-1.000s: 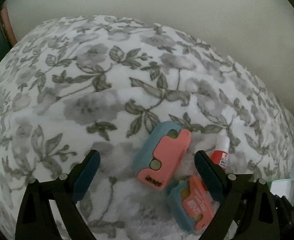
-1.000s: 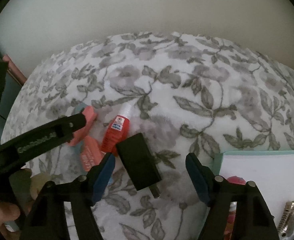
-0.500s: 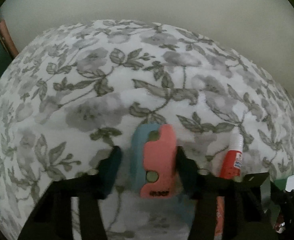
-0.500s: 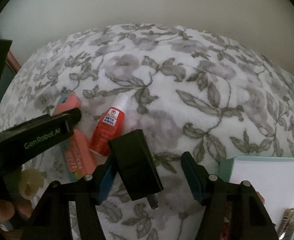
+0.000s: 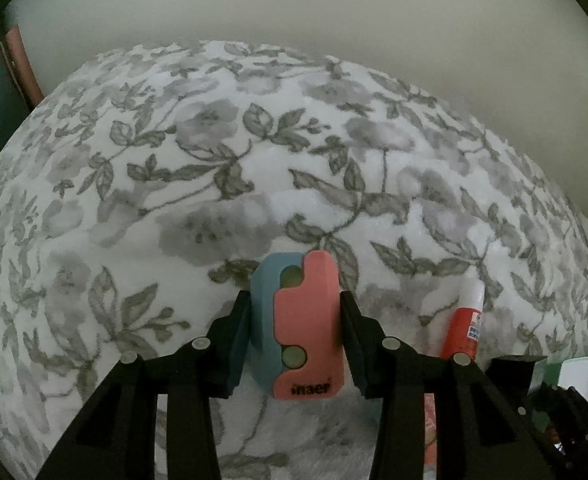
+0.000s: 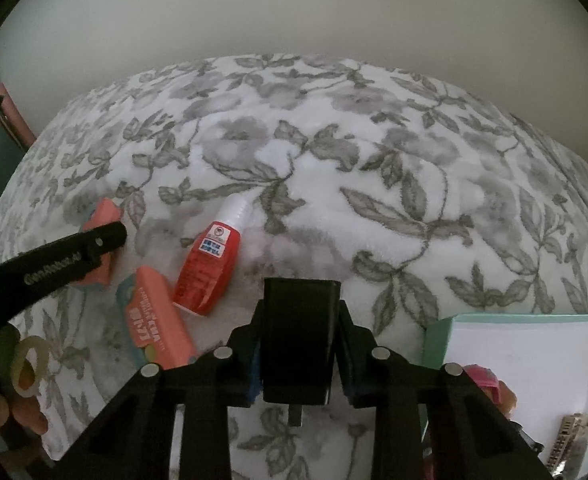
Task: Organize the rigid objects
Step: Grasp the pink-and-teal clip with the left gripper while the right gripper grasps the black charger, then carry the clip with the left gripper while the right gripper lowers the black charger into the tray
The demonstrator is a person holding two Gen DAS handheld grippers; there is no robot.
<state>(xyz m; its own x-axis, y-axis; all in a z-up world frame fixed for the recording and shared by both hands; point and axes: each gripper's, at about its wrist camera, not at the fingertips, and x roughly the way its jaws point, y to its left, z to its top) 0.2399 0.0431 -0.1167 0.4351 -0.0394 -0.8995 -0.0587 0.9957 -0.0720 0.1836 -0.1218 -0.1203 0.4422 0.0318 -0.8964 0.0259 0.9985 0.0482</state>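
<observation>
My left gripper (image 5: 295, 304) is shut on a pink-and-blue case (image 5: 302, 328), which stands lengthwise between the pads over the floral blanket (image 5: 214, 184). In the right wrist view my right gripper (image 6: 300, 312) has its jaws closing on a black charger (image 6: 298, 340). The pads press its sides and its prongs point toward me. A red bottle with a white cap (image 6: 208, 268) lies just left of the charger. A second pink-and-blue case (image 6: 156, 328) lies beside the bottle.
A mint-rimmed white box (image 6: 436, 336) sits at the lower right, holding a pink item (image 6: 482, 380) and a metal clip (image 6: 570, 436). One black finger (image 6: 54, 264) of the left gripper crosses the left edge, with a hand (image 6: 14, 400) under it. A pale wall rises behind the blanket.
The left jaws closed on the pink-and-blue case, which turned from slanted to straight. The right jaws closed from wide apart onto the black charger, which also straightened.
</observation>
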